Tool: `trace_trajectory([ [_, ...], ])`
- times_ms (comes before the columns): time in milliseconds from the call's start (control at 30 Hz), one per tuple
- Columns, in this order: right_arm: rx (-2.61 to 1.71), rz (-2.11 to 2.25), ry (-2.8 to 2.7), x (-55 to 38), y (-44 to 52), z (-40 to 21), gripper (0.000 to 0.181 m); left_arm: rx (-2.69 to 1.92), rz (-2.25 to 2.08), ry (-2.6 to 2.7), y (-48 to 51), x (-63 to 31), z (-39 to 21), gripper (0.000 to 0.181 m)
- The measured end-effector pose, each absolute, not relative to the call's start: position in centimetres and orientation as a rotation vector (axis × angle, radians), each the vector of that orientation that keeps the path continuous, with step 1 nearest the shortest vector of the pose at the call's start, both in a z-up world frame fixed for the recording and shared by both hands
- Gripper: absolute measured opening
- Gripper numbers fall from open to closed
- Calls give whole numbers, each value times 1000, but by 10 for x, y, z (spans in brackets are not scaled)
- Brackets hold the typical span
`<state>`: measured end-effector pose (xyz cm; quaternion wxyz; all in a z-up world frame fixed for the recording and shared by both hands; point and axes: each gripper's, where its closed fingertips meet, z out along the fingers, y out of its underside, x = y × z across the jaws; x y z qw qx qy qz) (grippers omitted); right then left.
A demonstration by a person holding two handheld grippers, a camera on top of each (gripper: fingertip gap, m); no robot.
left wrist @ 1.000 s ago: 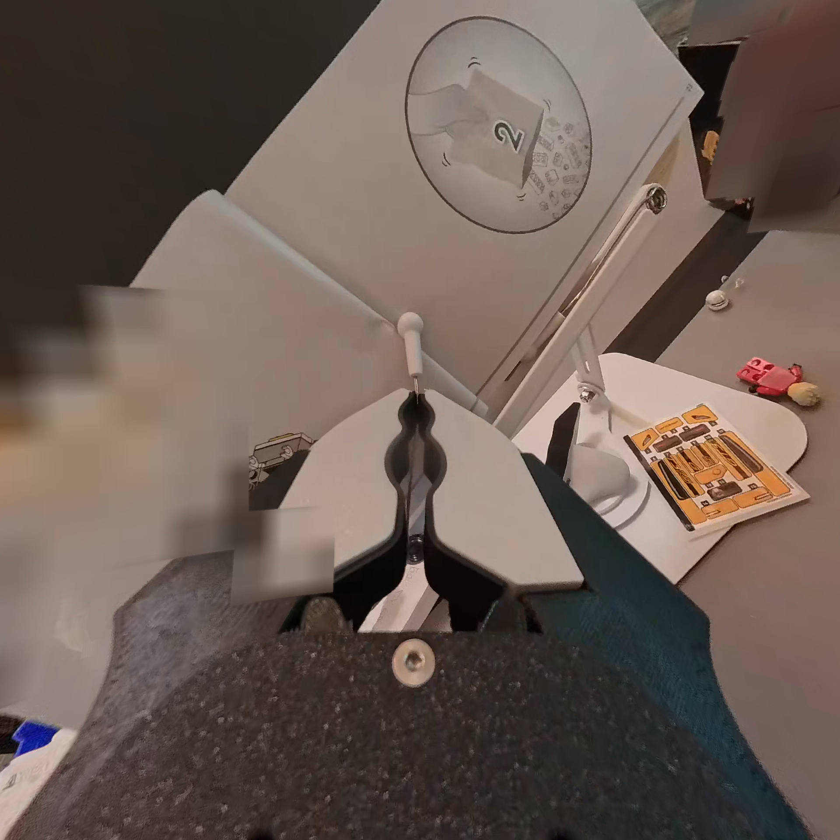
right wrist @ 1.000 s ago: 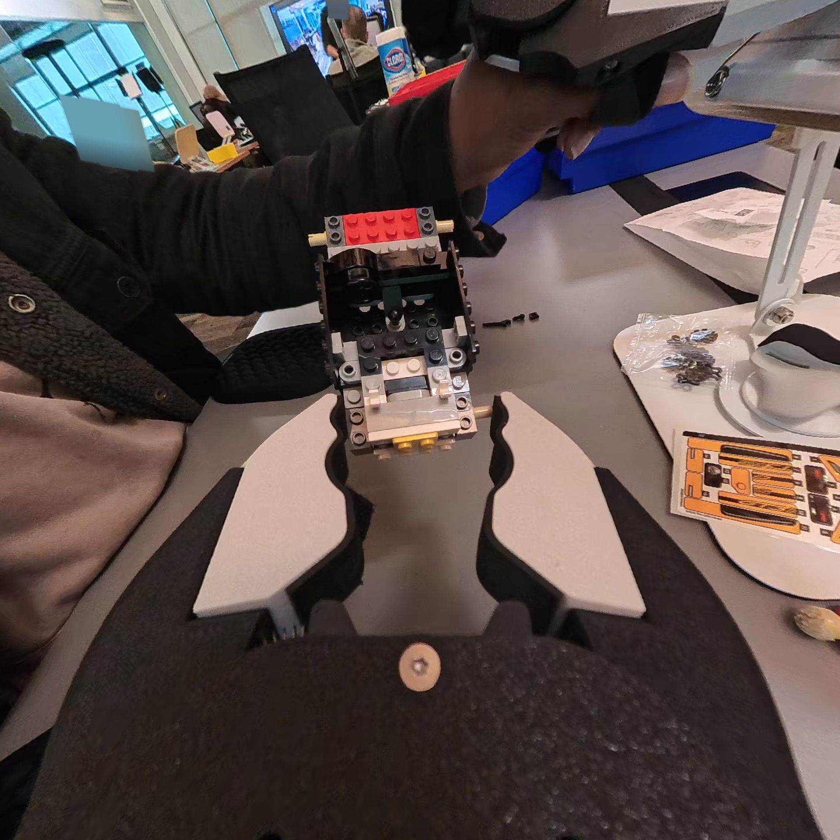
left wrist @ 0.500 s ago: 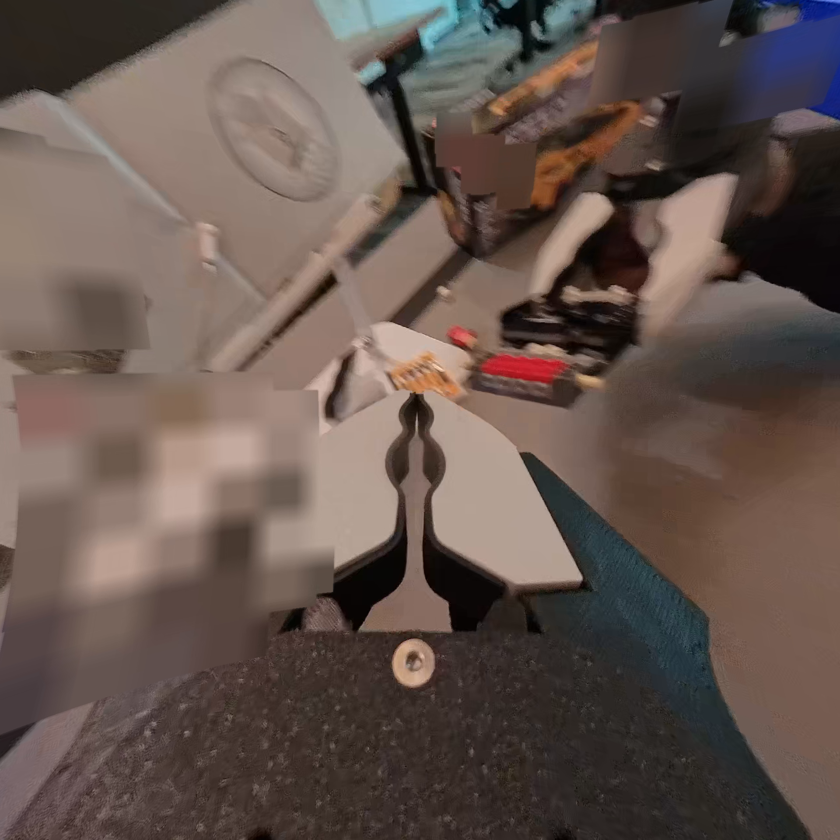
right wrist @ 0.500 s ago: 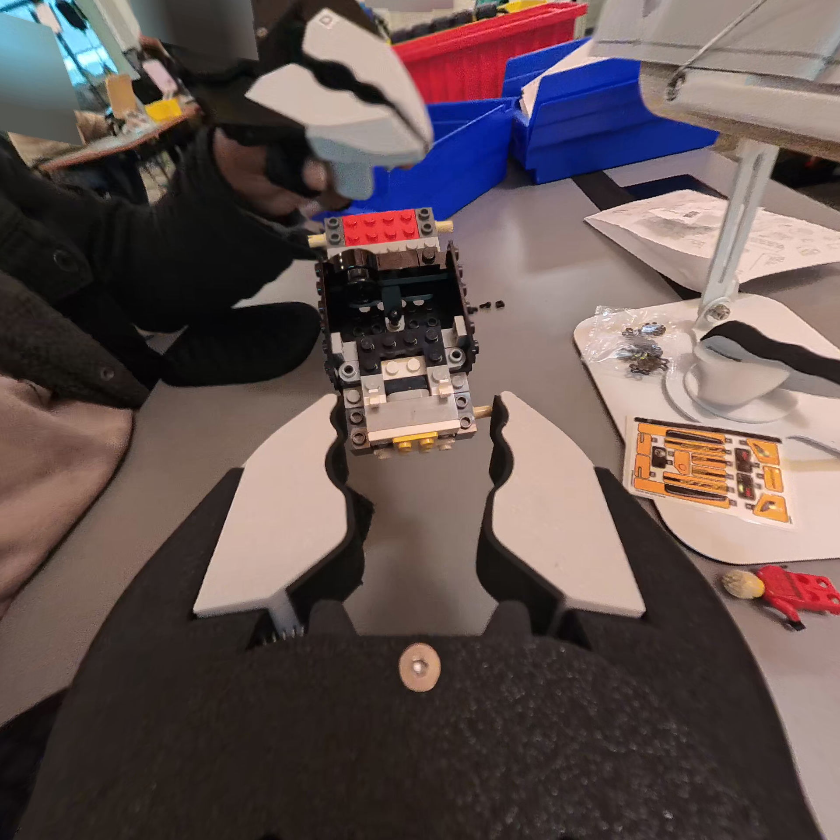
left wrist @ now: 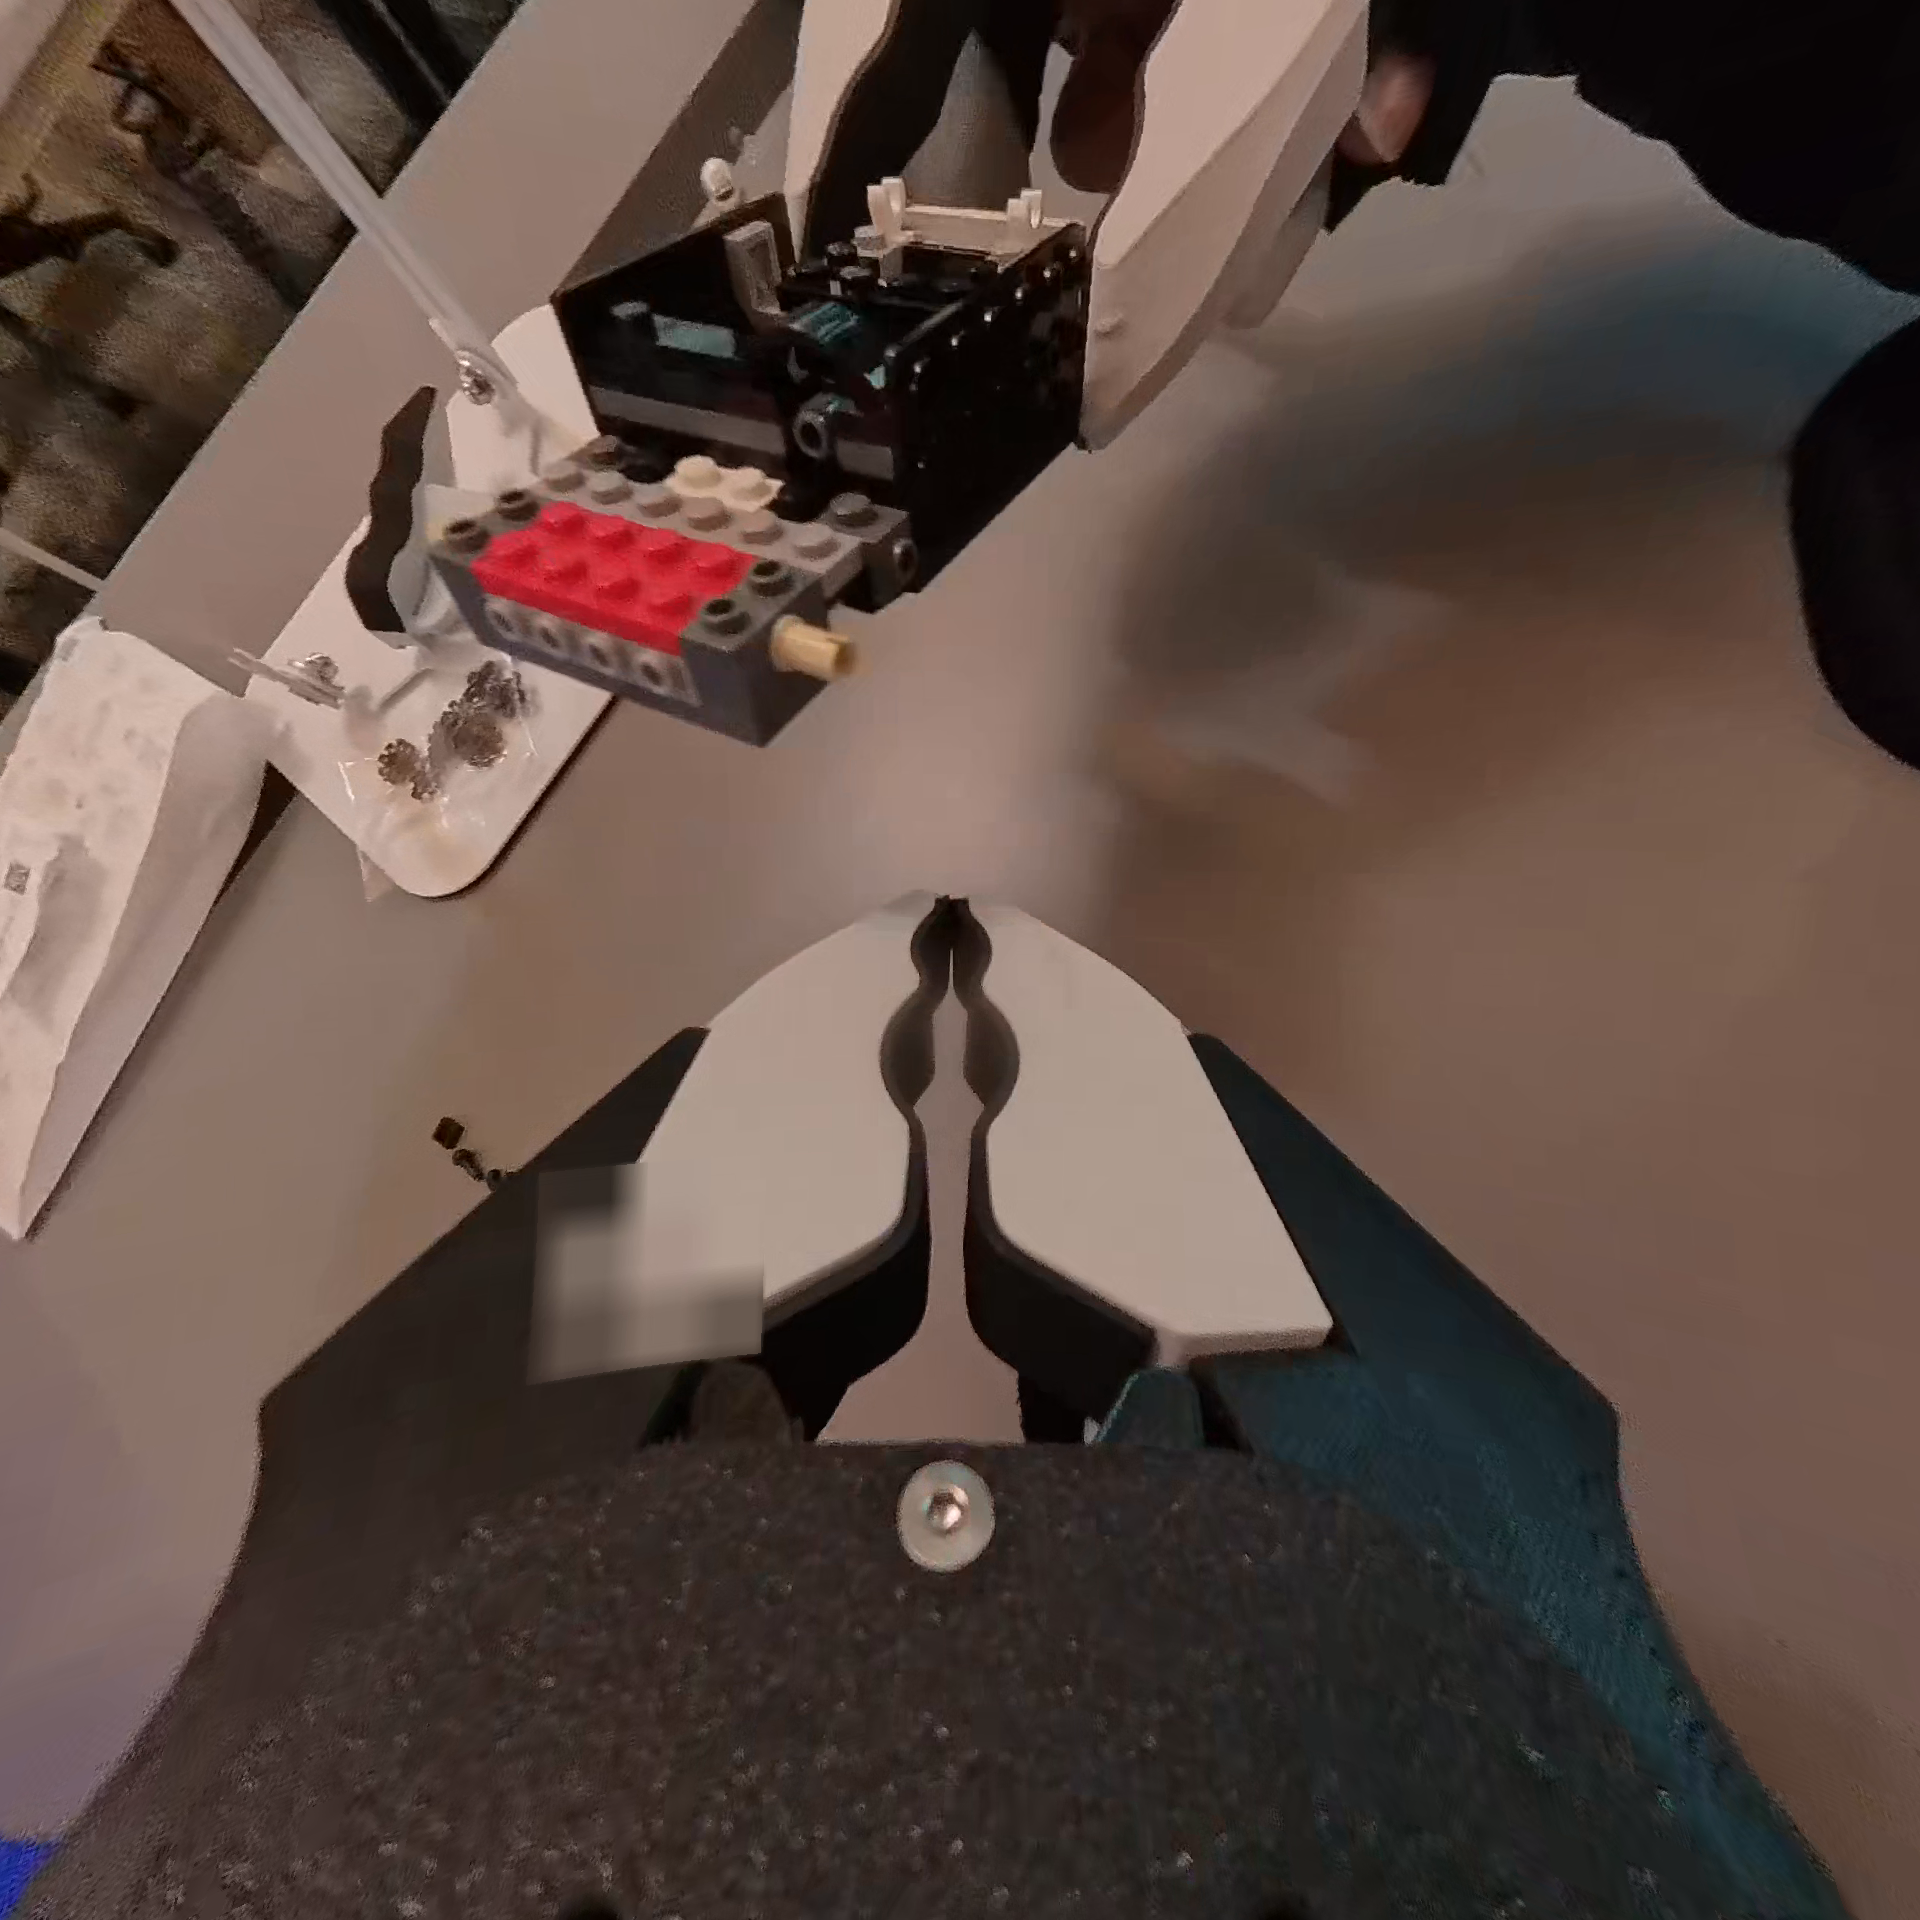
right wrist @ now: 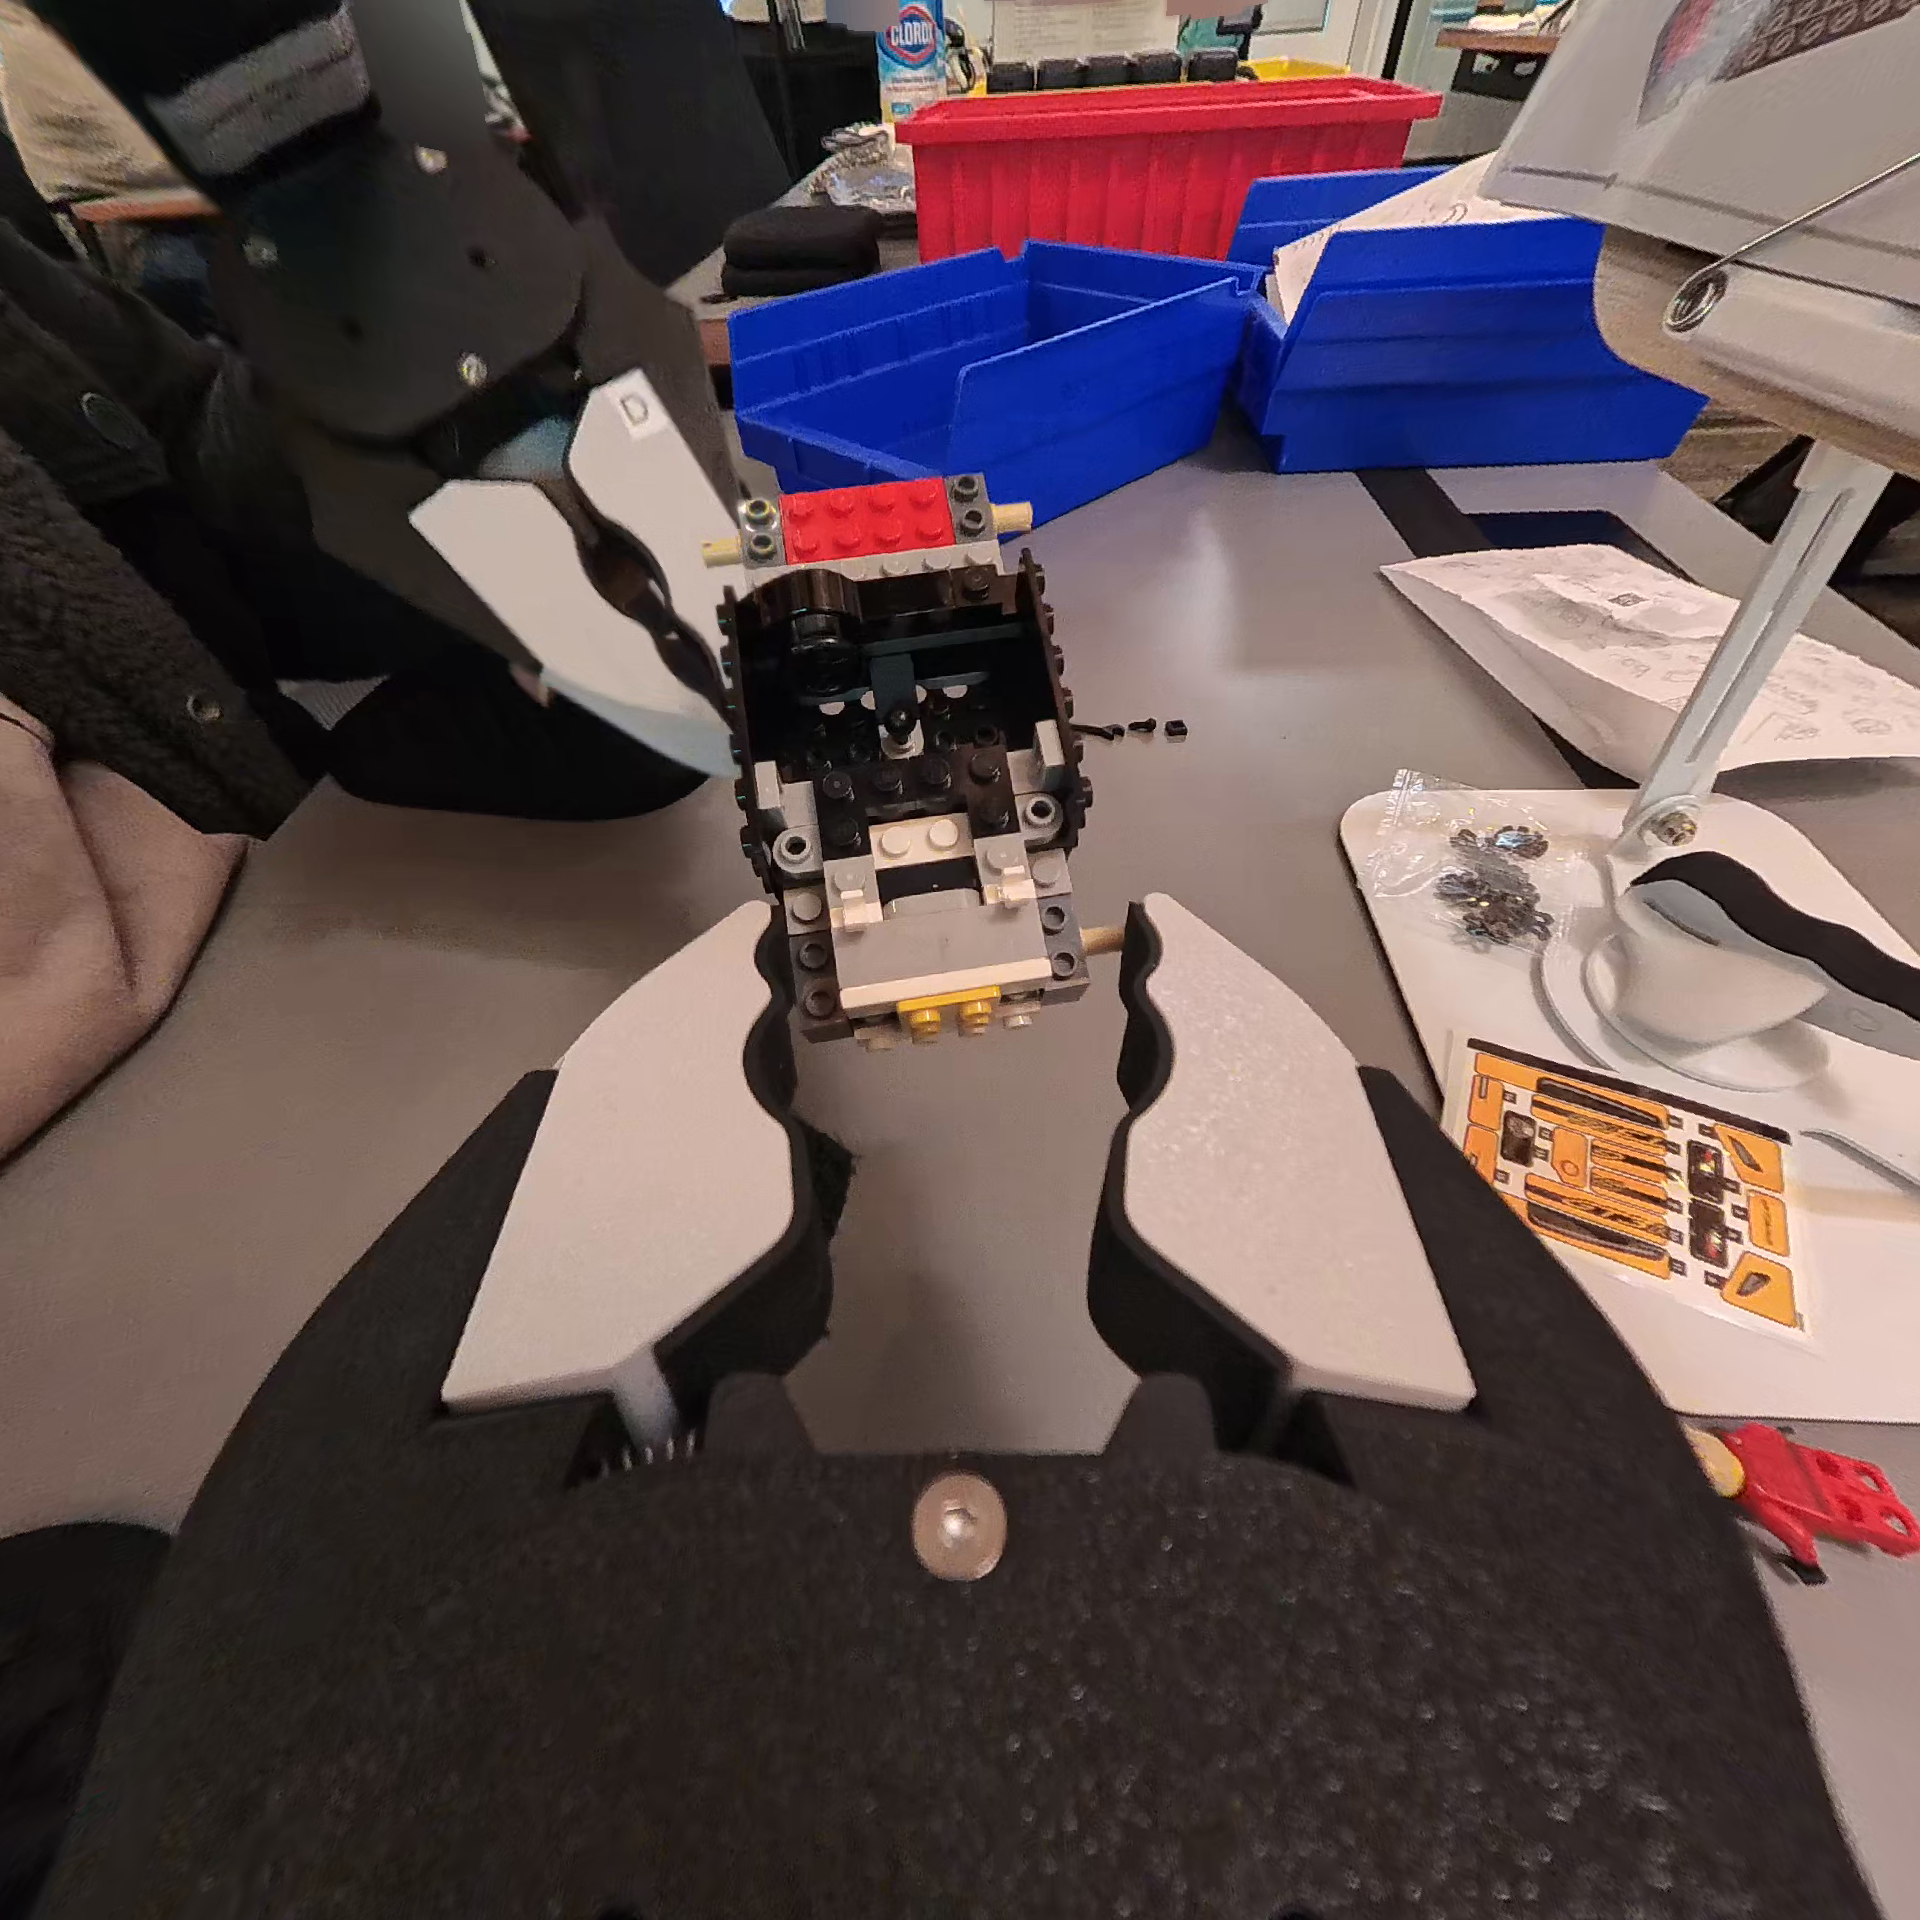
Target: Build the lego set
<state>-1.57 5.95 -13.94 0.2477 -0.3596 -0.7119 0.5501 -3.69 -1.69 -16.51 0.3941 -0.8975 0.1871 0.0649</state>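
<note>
- Tongs first: our left tongs (left wrist: 951, 914) are pinched closed on nothing; they've swung off the instruction booklet and now face the lego car (right wrist: 904, 769); page check looks done, next piece probably coming
- right tongs (right wrist: 945, 961) grip the lego car by its rear end, holding it above the desk (right wrist: 1226, 613)
- in the right wrist view, left tongs sit just beside the car's left wall, near the red plate (right wrist: 868, 520)
</note>
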Motion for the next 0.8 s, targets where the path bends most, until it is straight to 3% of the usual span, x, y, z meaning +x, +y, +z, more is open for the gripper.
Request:
trace_trajectory([
  [800,-968,1688,-1921,-22,44,-130,61,-2182,285,313,3,-49,-158,0],
])
